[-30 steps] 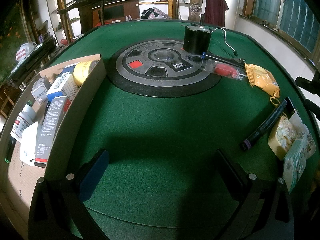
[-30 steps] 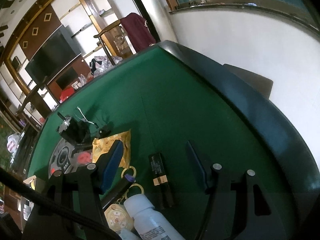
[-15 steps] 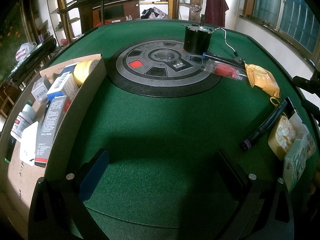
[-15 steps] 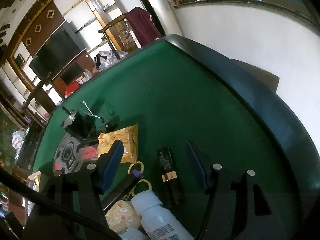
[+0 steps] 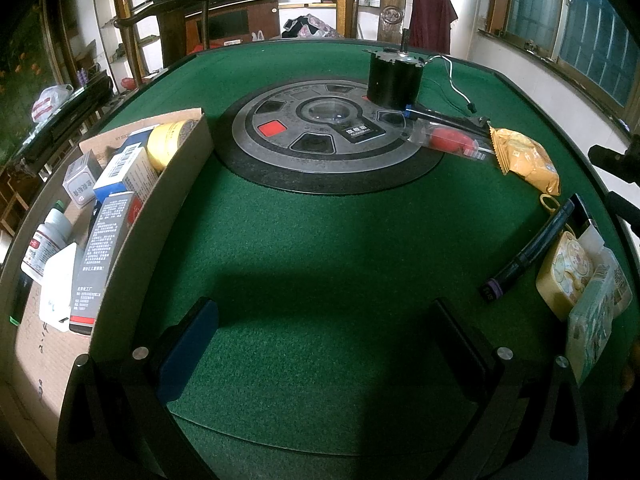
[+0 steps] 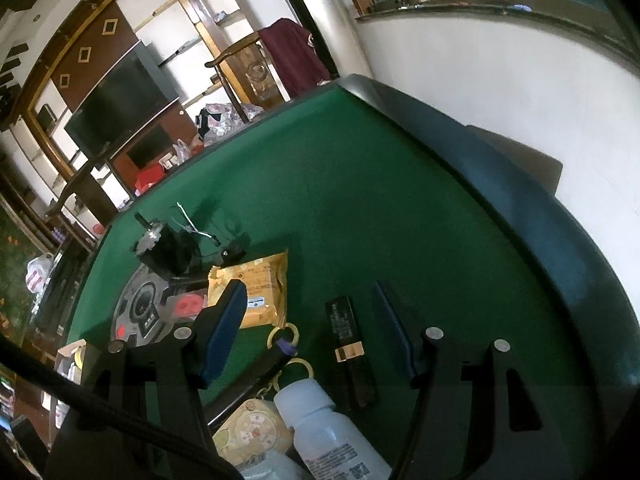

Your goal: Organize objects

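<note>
My left gripper (image 5: 324,332) hangs open over bare green felt with nothing between its fingers. To its left stands a cardboard box (image 5: 160,208) holding several cartons, a white bottle and a yellow tape roll. My right gripper (image 6: 308,320) is open above a cluster of items. A black tube with a gold band (image 6: 350,348) and a purple-capped pen (image 6: 286,346) lie between its fingers, and neither touches the pads. A white bottle (image 6: 320,420) and a round yellow tin (image 6: 252,436) lie nearer the camera. A yellow snack packet (image 6: 256,292) lies just beyond the left finger.
A grey round disc (image 5: 332,140) fills the table's centre, with a black motor (image 5: 394,80) and its wires on the far edge. A clear packet with a red item (image 5: 448,140) lies beside it. The table's dark padded rim (image 6: 540,220) curves along the right.
The items have slid slightly to the right in the right wrist view. Nothing was gripped or released, and the left wrist view is unchanged.
</note>
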`<state>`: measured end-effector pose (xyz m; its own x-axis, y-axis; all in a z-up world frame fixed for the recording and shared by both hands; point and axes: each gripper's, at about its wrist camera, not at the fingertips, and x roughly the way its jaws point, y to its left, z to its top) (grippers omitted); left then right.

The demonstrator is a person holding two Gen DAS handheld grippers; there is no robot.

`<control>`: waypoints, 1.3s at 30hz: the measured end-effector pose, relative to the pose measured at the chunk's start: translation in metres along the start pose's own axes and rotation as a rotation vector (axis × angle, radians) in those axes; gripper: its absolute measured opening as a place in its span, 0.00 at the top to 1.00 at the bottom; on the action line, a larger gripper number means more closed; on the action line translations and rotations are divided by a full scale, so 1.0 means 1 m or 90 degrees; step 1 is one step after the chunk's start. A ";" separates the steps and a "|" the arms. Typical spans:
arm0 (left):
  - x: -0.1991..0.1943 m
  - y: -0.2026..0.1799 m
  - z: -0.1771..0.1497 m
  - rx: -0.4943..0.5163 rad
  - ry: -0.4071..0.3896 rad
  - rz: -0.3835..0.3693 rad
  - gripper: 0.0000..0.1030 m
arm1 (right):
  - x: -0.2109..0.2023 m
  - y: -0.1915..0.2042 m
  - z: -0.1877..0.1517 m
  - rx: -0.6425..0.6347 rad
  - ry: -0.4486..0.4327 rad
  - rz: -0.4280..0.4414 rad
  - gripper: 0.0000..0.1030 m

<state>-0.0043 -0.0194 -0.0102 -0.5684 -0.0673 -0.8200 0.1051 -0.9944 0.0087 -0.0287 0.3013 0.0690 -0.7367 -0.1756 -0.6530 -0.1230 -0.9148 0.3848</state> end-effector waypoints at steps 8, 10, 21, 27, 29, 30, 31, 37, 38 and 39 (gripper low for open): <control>0.000 0.000 0.000 0.000 0.000 0.000 0.01 | -0.003 0.001 0.001 0.001 -0.007 0.005 0.39; 0.000 0.000 0.000 0.000 0.000 0.000 0.01 | -0.004 0.001 0.002 0.003 -0.008 0.009 0.39; 0.000 0.000 0.000 0.000 0.000 0.000 0.01 | -0.004 0.001 0.001 0.014 -0.002 0.020 0.39; -0.001 -0.001 0.000 0.003 0.011 0.005 0.01 | -0.003 0.000 0.000 0.013 0.001 0.023 0.39; -0.002 -0.002 0.000 -0.007 0.014 0.010 0.01 | -0.002 0.000 -0.001 0.012 0.007 0.029 0.39; -0.001 -0.002 -0.001 -0.011 0.012 0.011 0.01 | 0.000 0.001 -0.001 0.011 0.013 0.037 0.39; -0.001 -0.002 -0.001 -0.015 0.009 0.013 0.01 | 0.003 0.002 0.000 0.011 0.024 0.054 0.39; -0.003 0.001 -0.002 -0.001 0.028 -0.007 0.03 | 0.010 0.018 0.016 0.017 0.077 0.119 0.39; -0.009 0.004 -0.004 -0.002 0.026 -0.030 0.04 | 0.013 0.023 0.019 0.005 0.086 0.121 0.39; -0.017 0.007 -0.006 -0.006 0.017 -0.050 0.05 | 0.018 0.030 0.024 -0.016 0.095 0.116 0.39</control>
<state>0.0110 -0.0251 0.0001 -0.5534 0.0138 -0.8328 0.0686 -0.9957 -0.0621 -0.0617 0.2789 0.0840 -0.6389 -0.3884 -0.6641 0.0206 -0.8716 0.4898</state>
